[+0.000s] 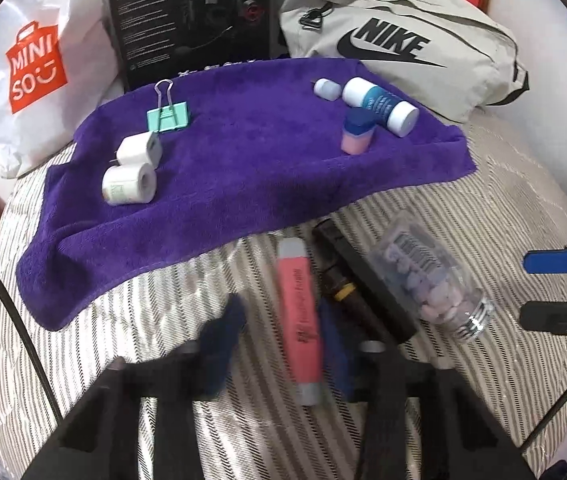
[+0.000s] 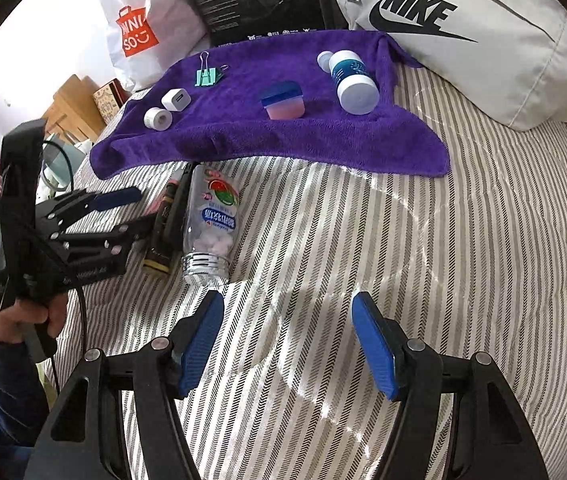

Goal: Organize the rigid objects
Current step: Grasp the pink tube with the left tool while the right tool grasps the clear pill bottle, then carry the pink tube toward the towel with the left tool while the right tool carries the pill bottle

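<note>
- L gripper (image 1: 279, 340) jaws apart, pink tube (image 1: 298, 320) lying between pads, not clamped, pic blurry.
- R gripper (image 2: 287, 344) wide apart, nothing in it, over striped bedding (image 2: 423, 260).
- Pill bottle (image 2: 212, 224) lies beside the tube, just off purple towel (image 2: 267, 140).

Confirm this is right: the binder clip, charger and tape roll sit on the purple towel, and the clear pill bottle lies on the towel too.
Not quite. The binder clip, charger and tape roll do sit on the purple towel, but the pill bottle lies off it, on the striped bedding in front of the towel's near edge. The right wrist view shows this plainly.
</note>
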Demonstrator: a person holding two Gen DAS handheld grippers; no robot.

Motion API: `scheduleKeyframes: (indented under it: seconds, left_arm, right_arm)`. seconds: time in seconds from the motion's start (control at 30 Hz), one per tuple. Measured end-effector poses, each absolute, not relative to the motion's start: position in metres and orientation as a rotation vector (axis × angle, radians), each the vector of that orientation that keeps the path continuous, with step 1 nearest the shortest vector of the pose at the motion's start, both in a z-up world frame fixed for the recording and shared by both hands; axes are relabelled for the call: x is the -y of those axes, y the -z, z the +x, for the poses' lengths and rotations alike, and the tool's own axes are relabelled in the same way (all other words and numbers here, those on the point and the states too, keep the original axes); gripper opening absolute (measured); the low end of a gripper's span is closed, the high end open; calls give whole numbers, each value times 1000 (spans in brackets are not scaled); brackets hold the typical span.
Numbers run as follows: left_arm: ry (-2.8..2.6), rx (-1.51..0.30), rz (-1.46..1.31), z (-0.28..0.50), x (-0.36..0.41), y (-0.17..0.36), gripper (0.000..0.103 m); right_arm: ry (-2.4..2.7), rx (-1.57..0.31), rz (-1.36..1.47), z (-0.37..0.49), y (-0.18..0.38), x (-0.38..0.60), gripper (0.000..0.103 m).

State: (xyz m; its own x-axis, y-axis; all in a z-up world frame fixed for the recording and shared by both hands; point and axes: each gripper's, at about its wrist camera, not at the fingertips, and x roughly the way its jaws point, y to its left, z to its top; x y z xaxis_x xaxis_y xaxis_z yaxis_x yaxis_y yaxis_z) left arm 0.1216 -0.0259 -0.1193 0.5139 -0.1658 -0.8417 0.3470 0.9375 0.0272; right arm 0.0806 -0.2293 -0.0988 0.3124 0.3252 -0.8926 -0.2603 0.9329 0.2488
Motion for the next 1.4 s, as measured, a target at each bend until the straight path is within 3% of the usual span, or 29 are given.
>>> scheduleKeyframes:
  seconds: [0.07, 0.7, 1.0, 1.17, 1.2, 1.4]
  left_arm:
    - [321, -985, 216, 120, 27, 119, 17]
    - [295, -996, 175, 125, 4, 119, 17]
    - [305, -992, 149, 125, 1, 119, 18]
    - [319, -991, 133, 124, -4, 119, 18]
    - [320, -990, 137, 124, -4, 119, 18]
    - [259, -996, 174, 117, -15, 116, 18]
  right_arm:
    - [-393, -1199, 63, 80, 100, 227, 66]
    - [-475, -1166, 53, 103, 102, 191, 66]
    - [-429, -1142, -139, 122, 114, 152, 65]
    - [-409, -1096, -234, 123, 120, 138, 58]
    - [-415, -1091, -224, 123, 120, 138, 46]
    - [-386, -1095, -221, 113, 114, 159, 44]
